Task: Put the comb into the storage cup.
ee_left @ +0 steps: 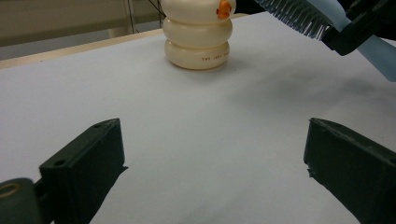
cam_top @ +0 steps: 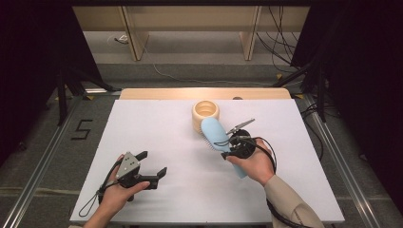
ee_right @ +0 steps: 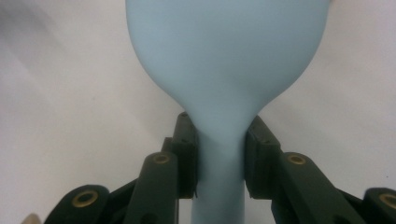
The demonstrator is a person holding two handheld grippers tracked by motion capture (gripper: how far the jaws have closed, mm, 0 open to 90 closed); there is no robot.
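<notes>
A light blue hairbrush point(cam_top: 216, 134) is held above the white table, bristles facing down-left, its head close to a cream ringed cup point(cam_top: 206, 114). My right gripper point(cam_top: 231, 147) is shut on the brush's neck point(ee_right: 219, 154), where both jaws press its sides. From the left gripper view the cream cup point(ee_left: 198, 35) with an orange mark stands ahead, and the brush's bristles point(ee_left: 299, 16) hang at the upper right. My left gripper point(cam_top: 154, 166) rests low at the front left with its jaws wide apart and nothing between them.
The white table sheet point(cam_top: 157, 133) stretches between the two hands. A wooden strip point(cam_top: 204, 93) edges the far side. Cables point(cam_top: 285, 42) and black stands lie on the floor beyond.
</notes>
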